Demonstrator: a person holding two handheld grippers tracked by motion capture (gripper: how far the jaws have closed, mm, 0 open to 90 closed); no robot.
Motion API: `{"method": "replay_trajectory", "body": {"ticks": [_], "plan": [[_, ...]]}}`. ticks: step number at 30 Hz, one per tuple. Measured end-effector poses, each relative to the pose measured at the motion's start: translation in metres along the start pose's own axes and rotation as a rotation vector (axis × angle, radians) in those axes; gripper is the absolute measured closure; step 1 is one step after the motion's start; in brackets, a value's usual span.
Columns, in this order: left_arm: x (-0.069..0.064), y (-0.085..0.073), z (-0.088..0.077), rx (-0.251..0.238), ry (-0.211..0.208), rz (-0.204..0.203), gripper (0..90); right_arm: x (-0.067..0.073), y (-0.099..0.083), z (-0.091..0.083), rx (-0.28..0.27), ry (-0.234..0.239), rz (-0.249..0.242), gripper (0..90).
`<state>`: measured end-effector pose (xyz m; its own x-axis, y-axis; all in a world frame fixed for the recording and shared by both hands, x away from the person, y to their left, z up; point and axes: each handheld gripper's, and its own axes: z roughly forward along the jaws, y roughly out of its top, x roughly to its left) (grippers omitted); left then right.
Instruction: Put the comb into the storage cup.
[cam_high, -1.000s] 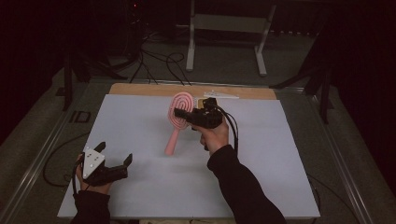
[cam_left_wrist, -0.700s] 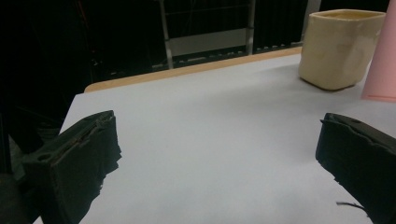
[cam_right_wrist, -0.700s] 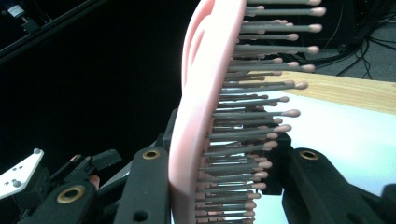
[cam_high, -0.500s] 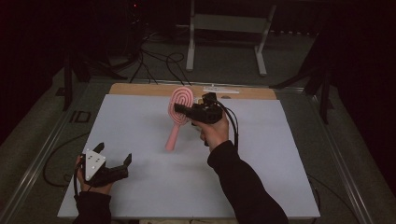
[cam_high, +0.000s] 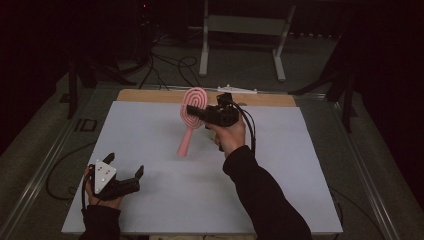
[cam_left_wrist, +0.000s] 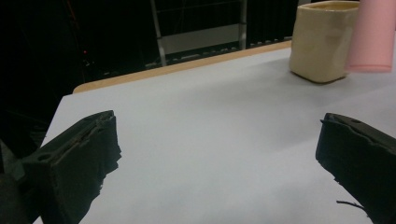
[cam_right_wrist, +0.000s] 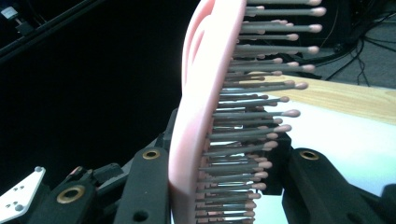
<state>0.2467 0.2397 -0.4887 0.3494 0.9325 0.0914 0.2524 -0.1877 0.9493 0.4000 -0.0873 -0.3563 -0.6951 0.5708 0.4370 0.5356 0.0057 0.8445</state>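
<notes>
A pink hairbrush (cam_high: 193, 106) hangs in the air above the middle of the white table sheet (cam_high: 150, 125), its handle pointing down and toward the left. My right gripper (cam_high: 197, 113) is shut on the brush's head. In the right gripper view the pink back and grey bristles of the brush (cam_right_wrist: 205, 93) stand upright between the jaws of the right gripper (cam_right_wrist: 219, 186). My left gripper (cam_high: 125, 164) lies at the near left corner of the sheet, open with nothing in it. In its own view the left gripper (cam_left_wrist: 217, 154) looks toward the brush's handle tip (cam_left_wrist: 371, 37).
A cream cup (cam_left_wrist: 322, 42) stands on the sheet beyond the left gripper, beside the brush's handle. A wooden strip (cam_high: 150, 95) runs along the table's far edge. Behind it are a metal stand (cam_high: 240, 30) and cables on the floor.
The right hand has lifted the brush slightly, so the handle's tip hangs a little higher above the sheet. The left gripper has stayed where it was.
</notes>
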Motion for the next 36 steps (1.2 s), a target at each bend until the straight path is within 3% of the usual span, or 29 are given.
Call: {"method": "replay_trajectory", "body": {"ticks": [11, 20, 27, 36], "plan": [[0.001, 0.000, 0.001, 0.014, -0.016, -0.011, 0.1, 0.000, 0.011, 0.005, 0.002, -0.007, -0.001, 63.9], [0.001, 0.000, 0.000, 0.001, 0.000, -0.009, 0.2, 0.001, 0.019, 0.009, 0.003, -0.016, -0.015, 64.0], [0.000, 0.000, 0.000, 0.001, -0.001, -0.006, 0.1, -0.005, 0.024, 0.009, 0.013, -0.043, -0.016, 64.0], [-0.001, 0.000, 0.001, 0.004, -0.005, -0.001, 0.2, -0.012, 0.028, 0.007, -0.019, -0.054, -0.030, 64.1]]}}
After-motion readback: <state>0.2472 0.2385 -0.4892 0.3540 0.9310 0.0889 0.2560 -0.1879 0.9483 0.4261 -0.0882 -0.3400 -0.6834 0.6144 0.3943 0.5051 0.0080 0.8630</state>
